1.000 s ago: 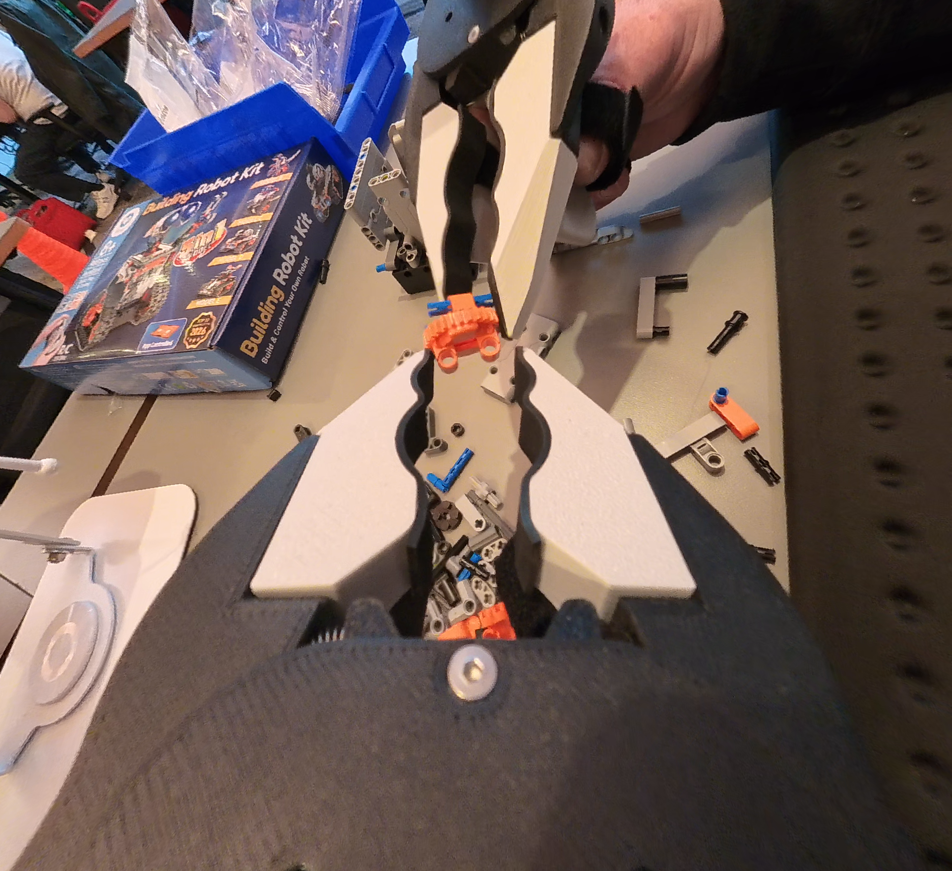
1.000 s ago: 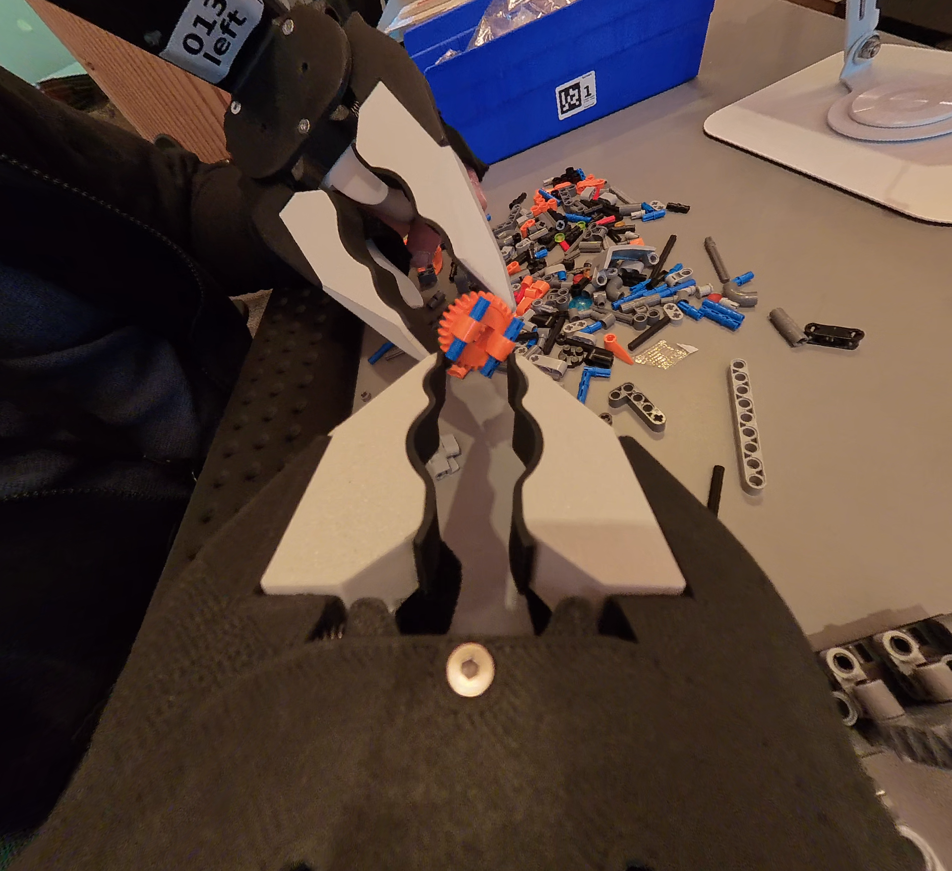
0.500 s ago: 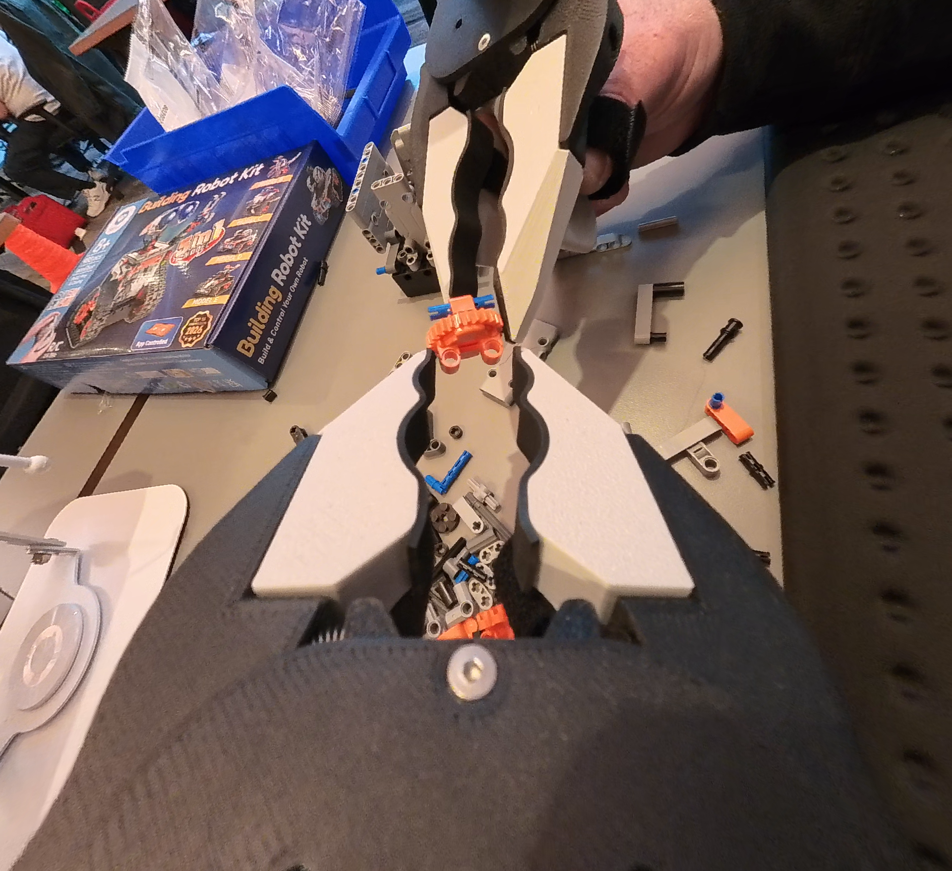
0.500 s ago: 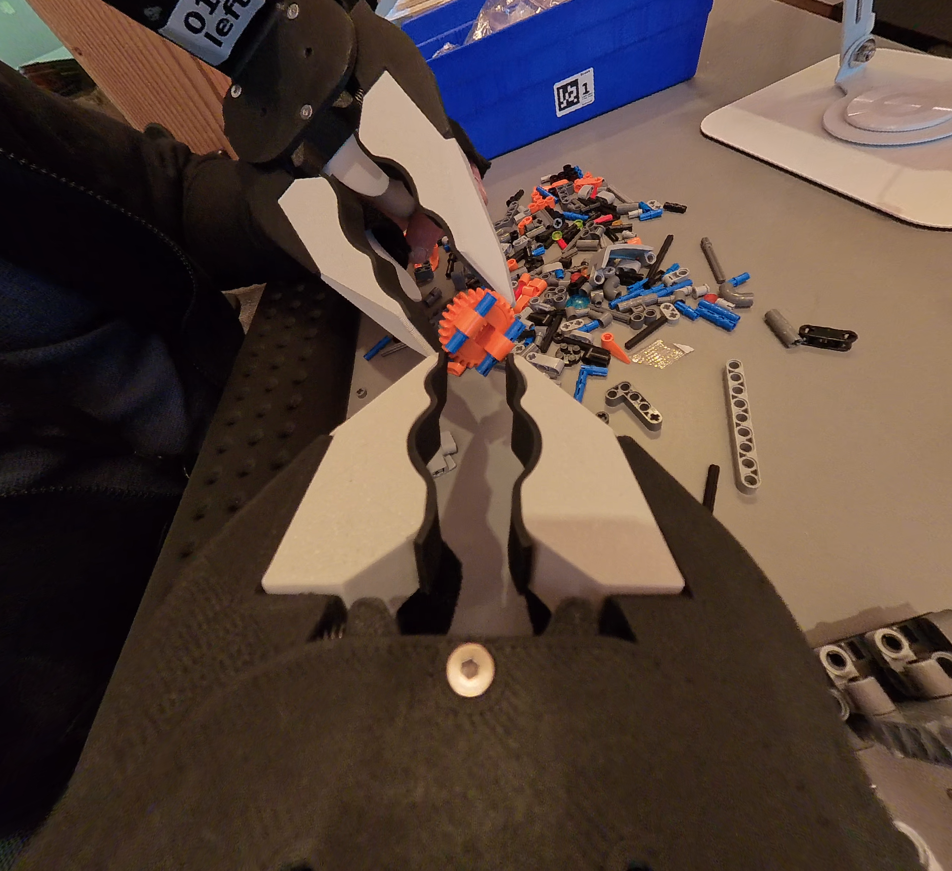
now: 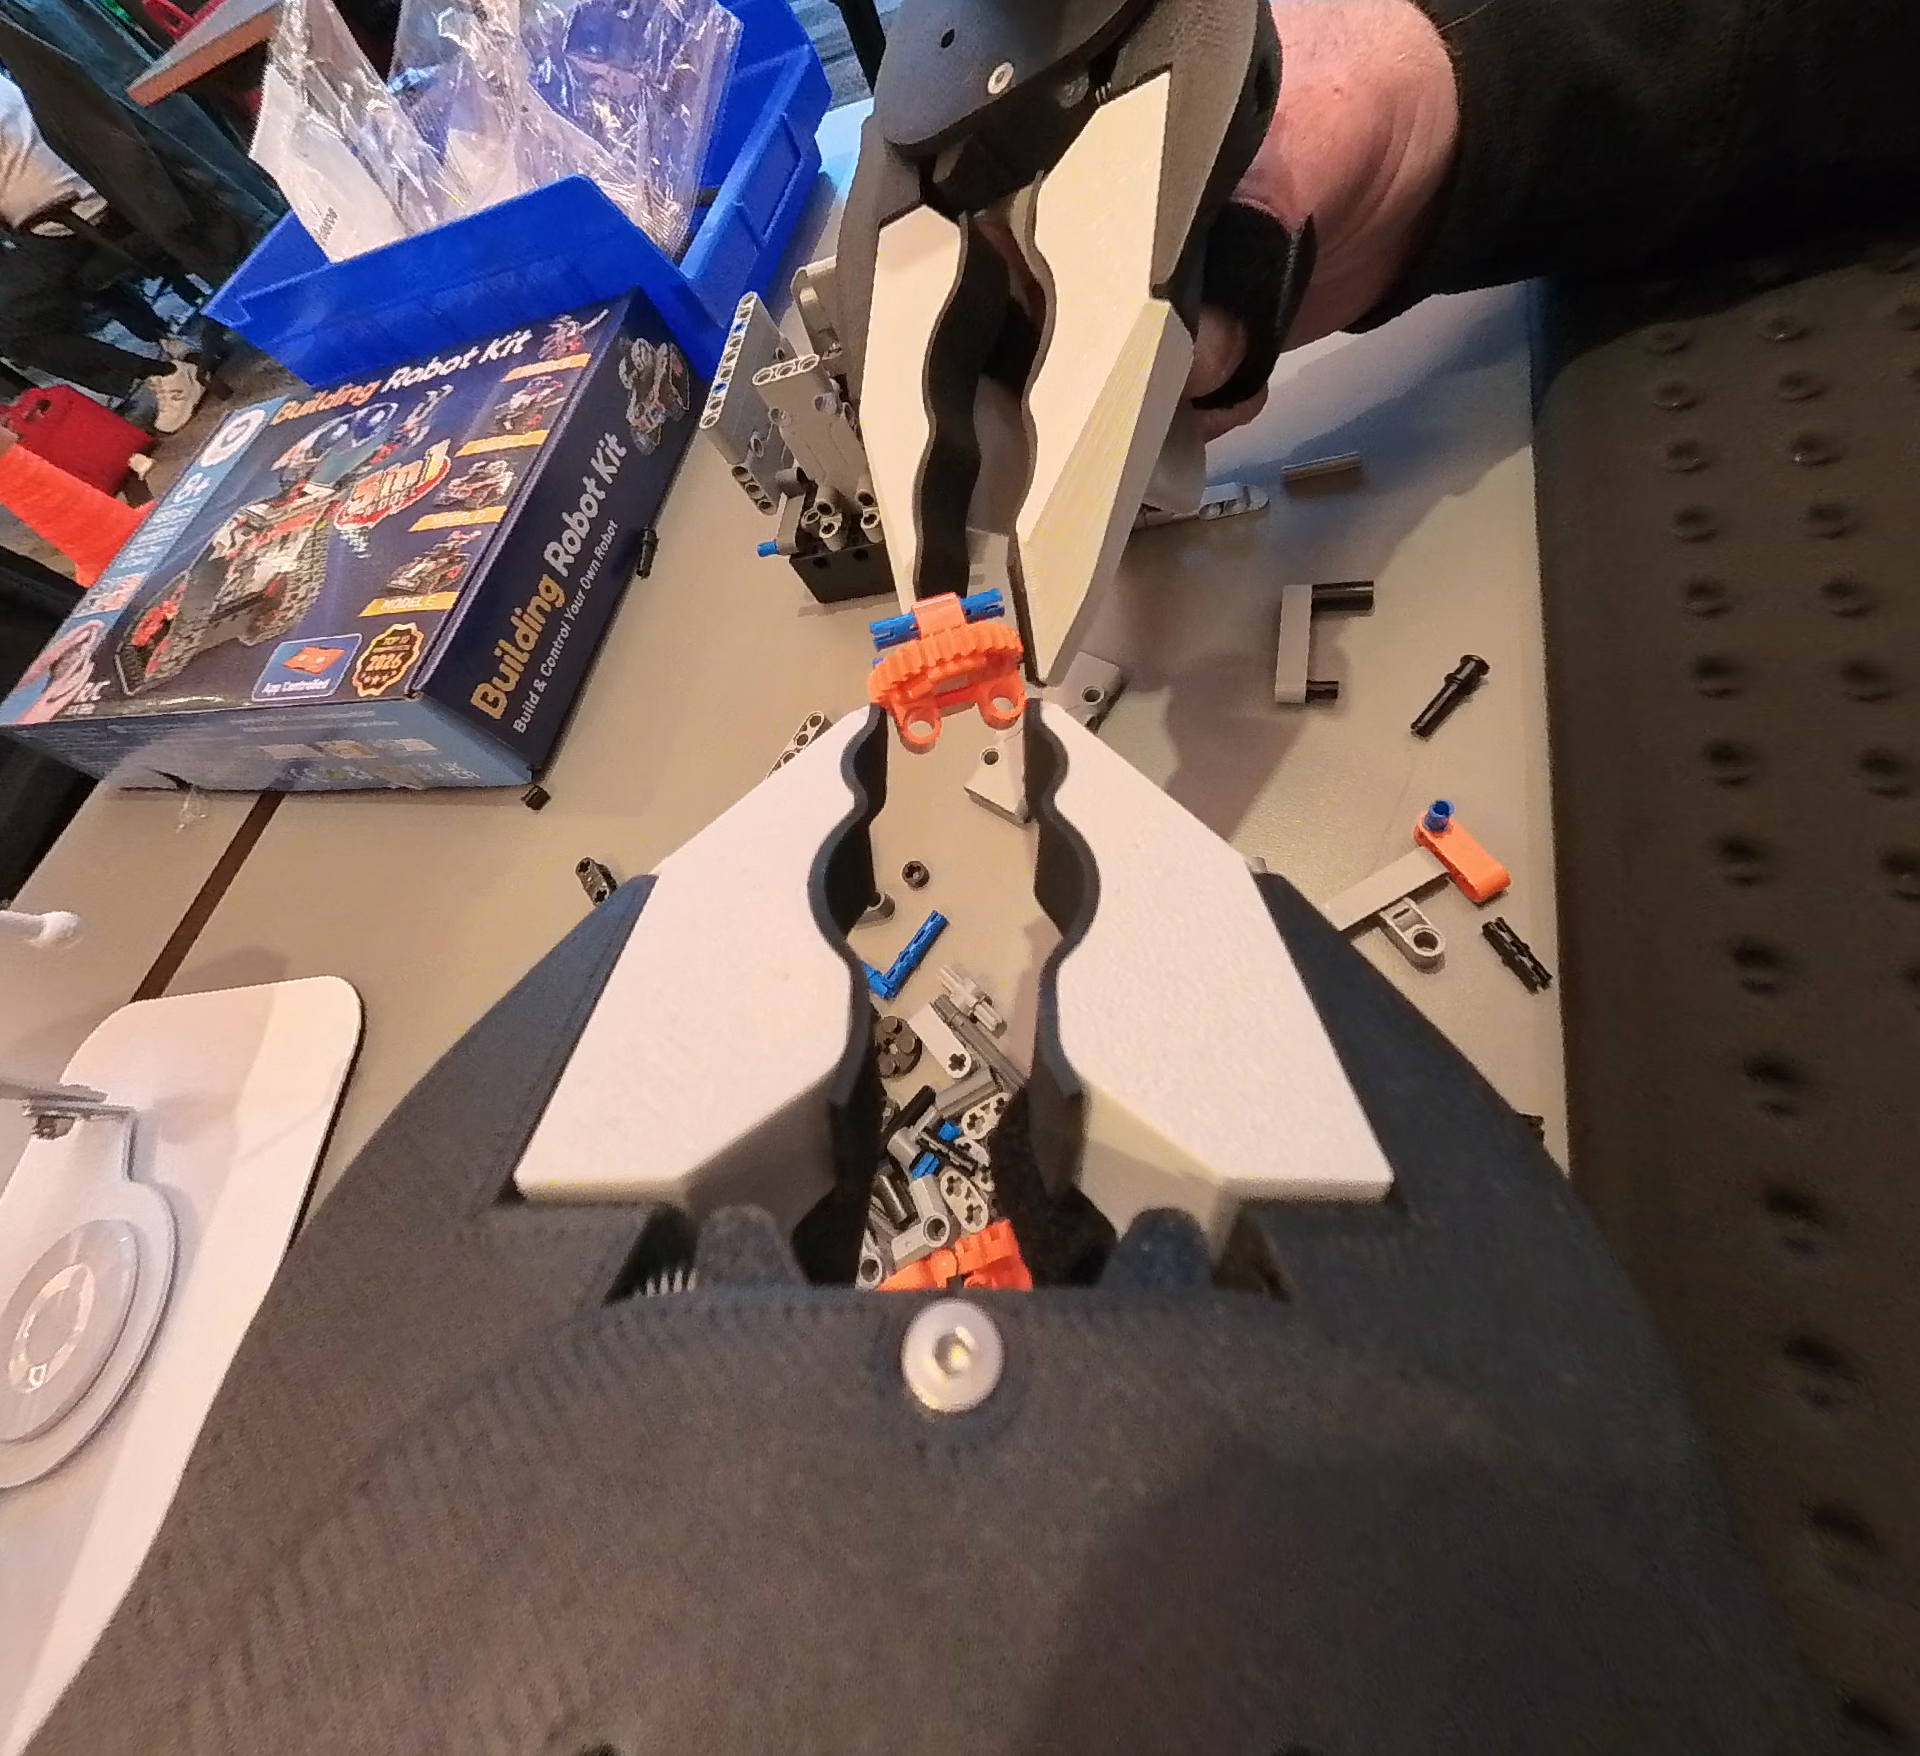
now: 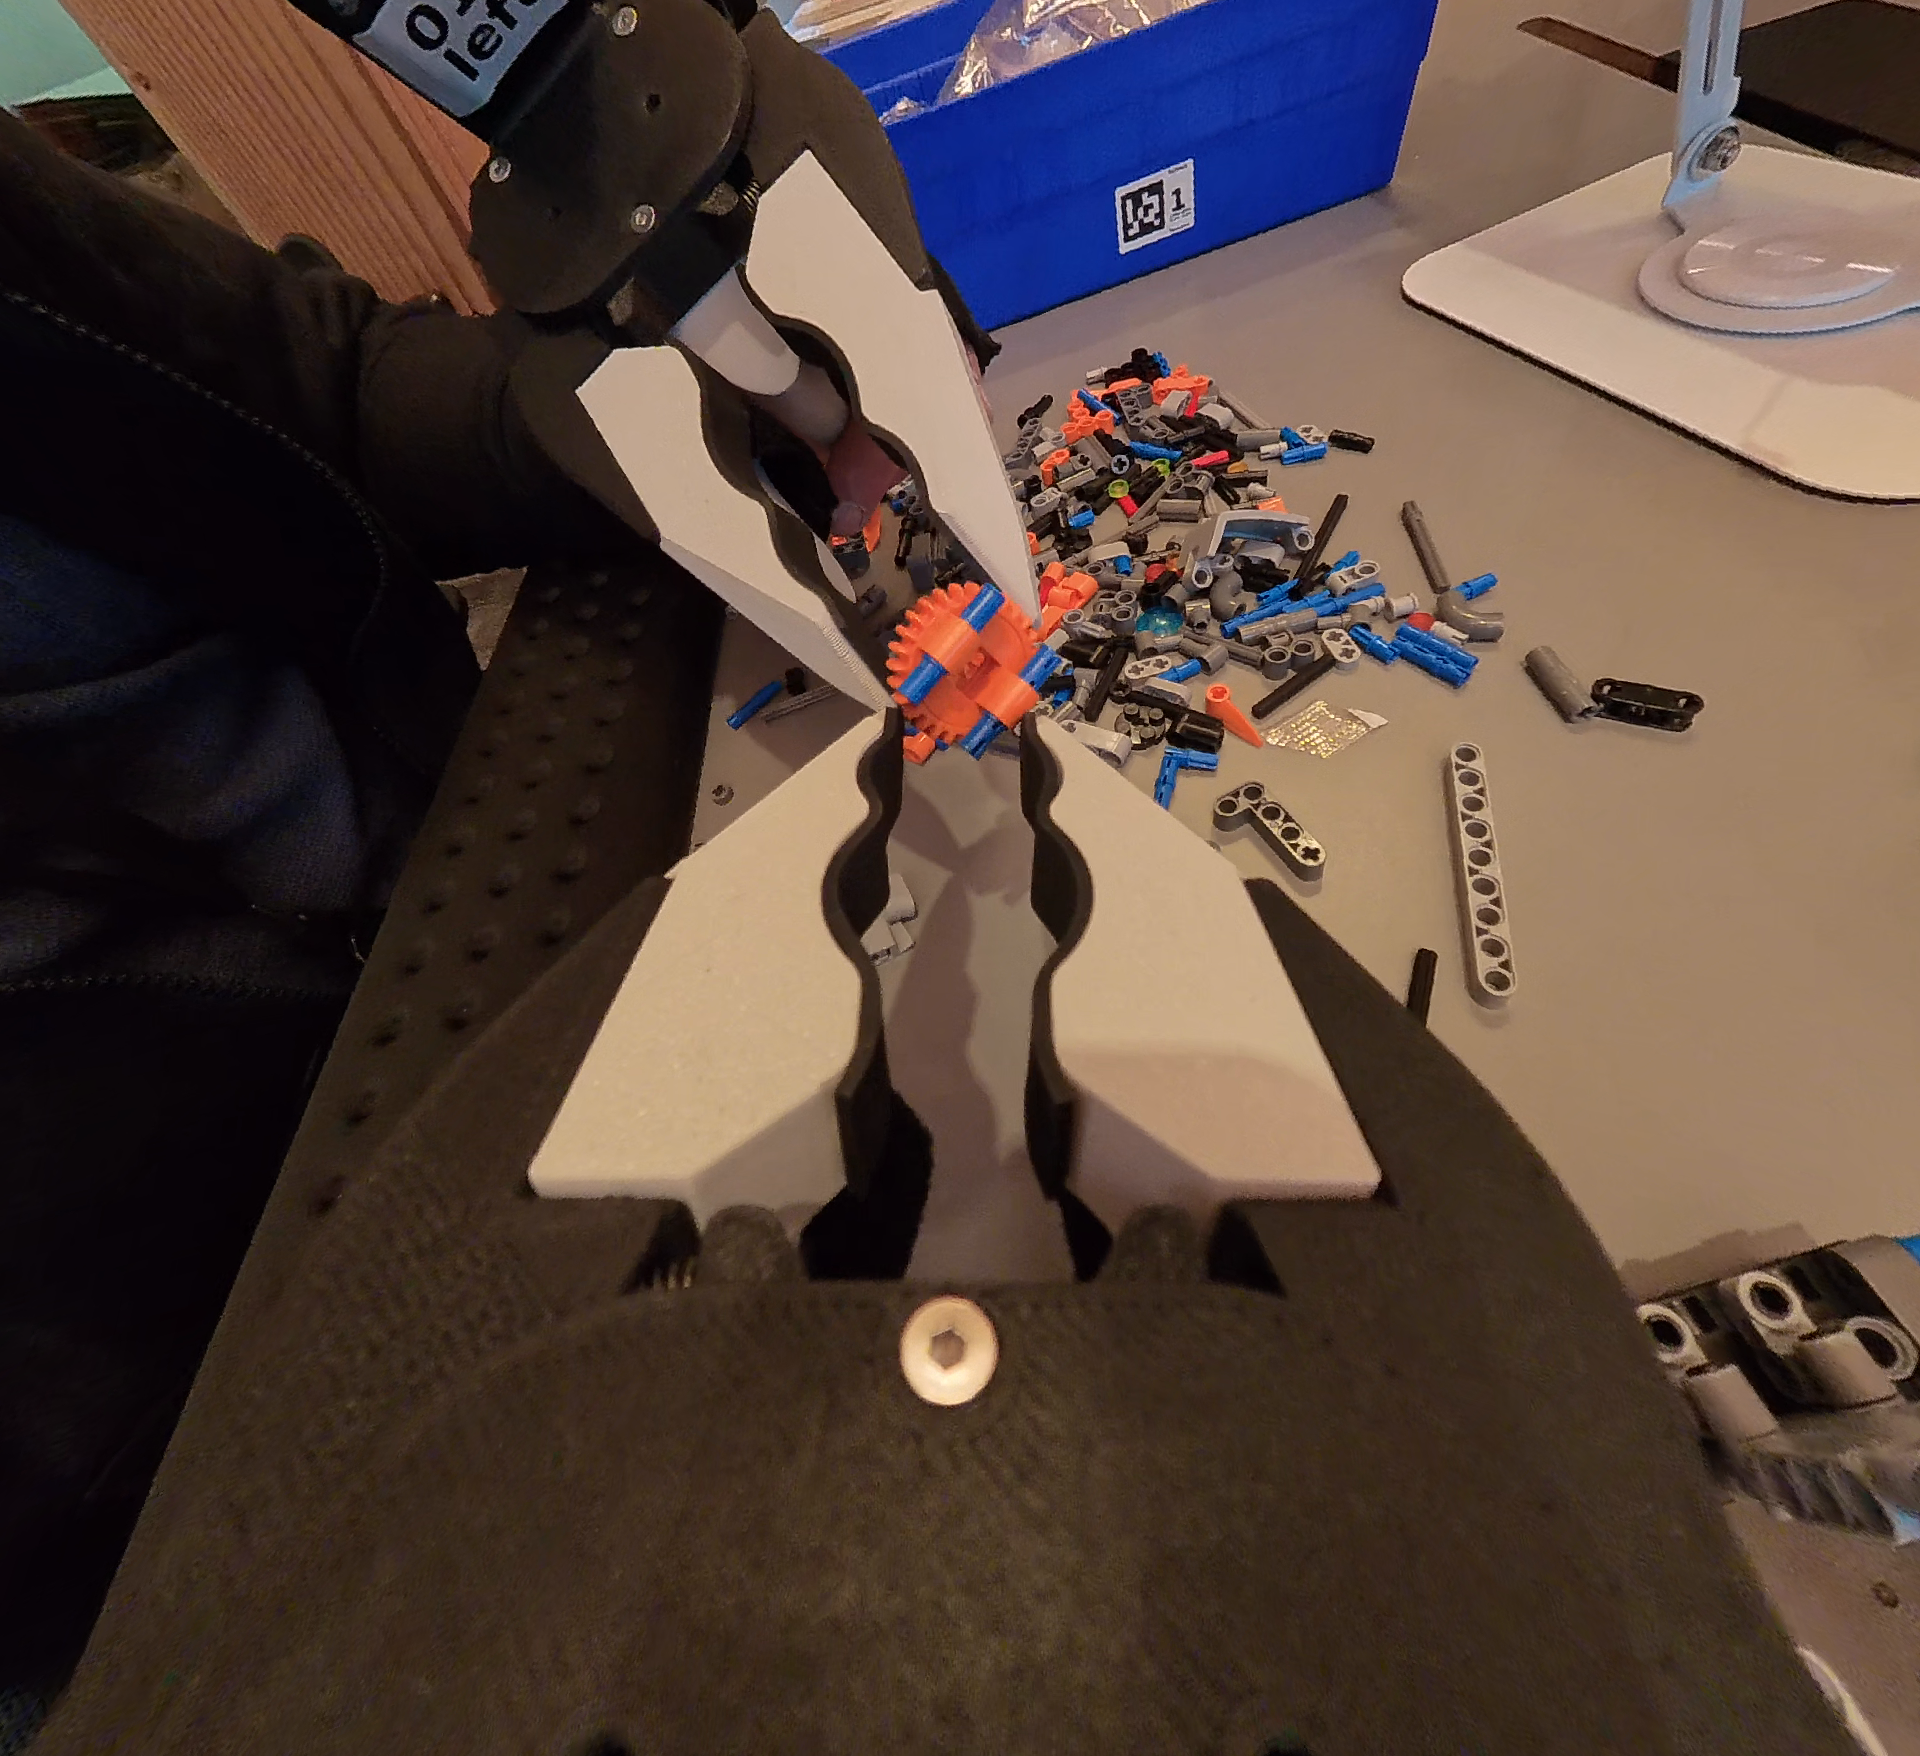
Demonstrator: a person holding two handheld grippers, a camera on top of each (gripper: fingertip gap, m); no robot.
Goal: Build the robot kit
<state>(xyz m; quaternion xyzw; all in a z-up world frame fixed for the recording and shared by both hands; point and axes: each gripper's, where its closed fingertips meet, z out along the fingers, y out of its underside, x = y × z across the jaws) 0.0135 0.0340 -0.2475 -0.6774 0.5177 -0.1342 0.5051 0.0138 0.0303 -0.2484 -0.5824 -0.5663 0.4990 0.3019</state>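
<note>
Saw at the far left of the worktop (image 5: 436, 875) a dark kit box (image 5: 343, 563), with a blue bin (image 5: 540, 252) of clear bags behind it. Found in the middle an orange gear assembly (image 5: 945, 667) with blue pins, seemingly lifted clear of the worktop. Pinched at its near lugs by the left gripper (image 5: 961, 730), fingers drawn in to a narrow gap around the piece. Met tip to tip from the far side by the right gripper (image 6: 956, 727), fingers likewise almost closed on the same piece. Tilted steeply down, with a hand (image 5: 1340, 179) in a dark sleeve round the grip. Lay to the right a heap of loose parts (image 6: 1195, 563), then a black dimpled mat (image 5: 1725, 771).
</note>
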